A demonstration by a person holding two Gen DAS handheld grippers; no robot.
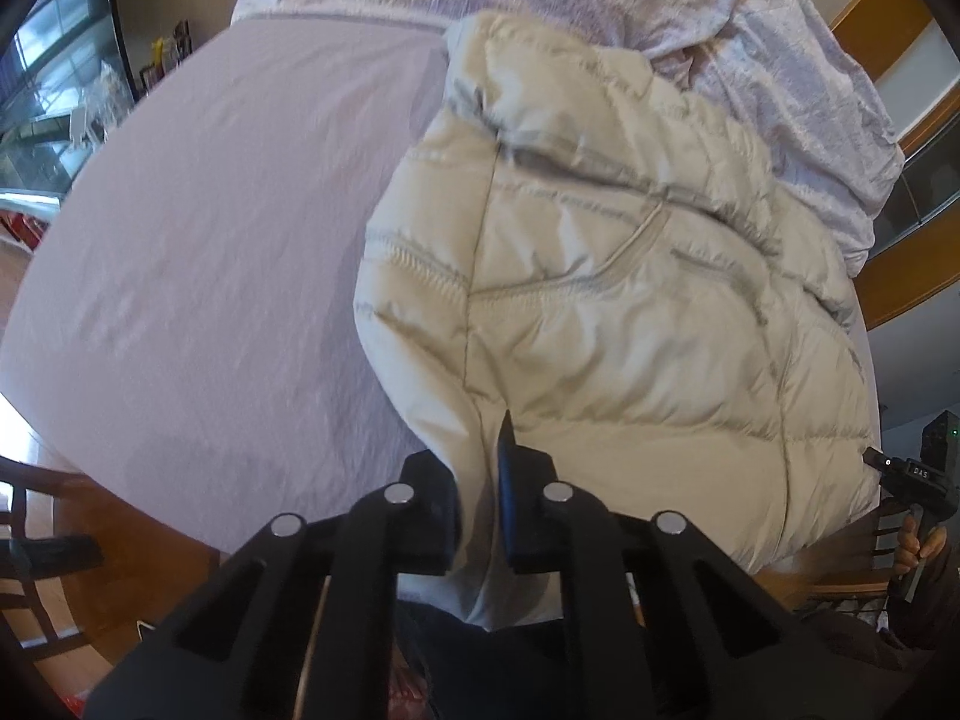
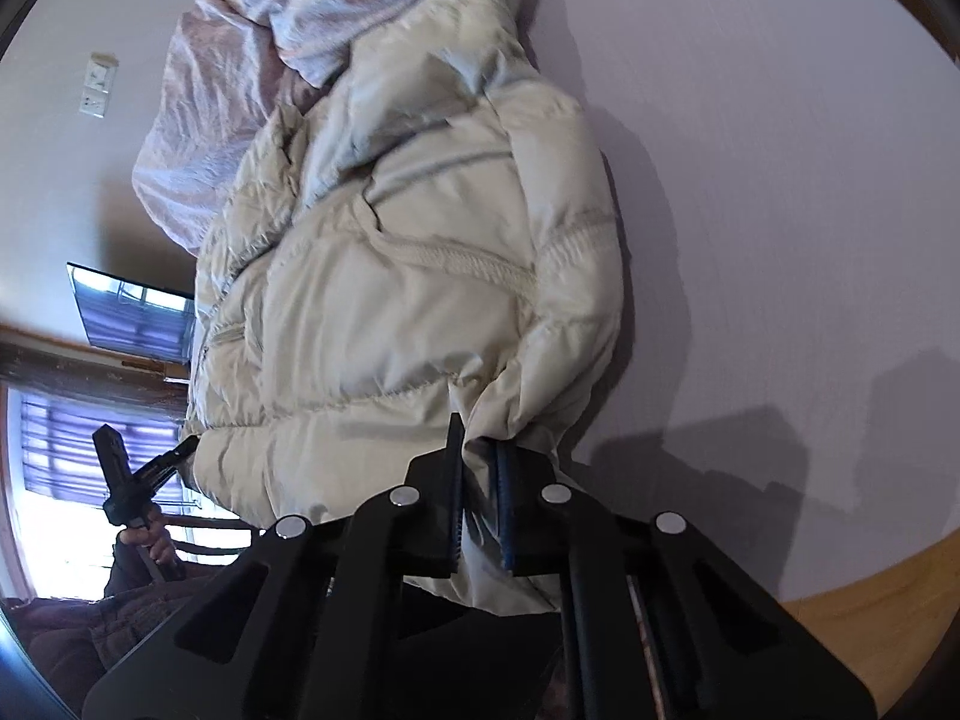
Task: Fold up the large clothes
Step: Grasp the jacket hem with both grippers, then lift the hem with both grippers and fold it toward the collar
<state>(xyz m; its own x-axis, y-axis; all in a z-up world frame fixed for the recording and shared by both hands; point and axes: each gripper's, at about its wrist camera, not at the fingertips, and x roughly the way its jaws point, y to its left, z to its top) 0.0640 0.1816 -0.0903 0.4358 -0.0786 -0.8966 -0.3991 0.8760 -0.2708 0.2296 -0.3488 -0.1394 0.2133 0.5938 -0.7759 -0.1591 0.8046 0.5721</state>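
Note:
A cream quilted puffer jacket (image 1: 600, 276) lies on a round table covered with a pale lilac cloth (image 1: 210, 252). My left gripper (image 1: 480, 504) is shut on the jacket's near edge, fabric bunched between its jaws. In the right wrist view my right gripper (image 2: 477, 504) is shut on another near edge of the same jacket (image 2: 390, 300), over the lilac cloth (image 2: 780, 210). The right gripper also shows in the left wrist view (image 1: 900, 471) at the jacket's right corner. The left gripper shows in the right wrist view (image 2: 150, 468) at the left.
A crumpled pale pink-lilac garment (image 1: 750, 42) lies behind the jacket, also seen in the right wrist view (image 2: 252, 48). The wooden table edge (image 1: 138, 546) and a dark wooden chair (image 1: 36, 540) are near left. Windows (image 2: 60, 450) lie beyond.

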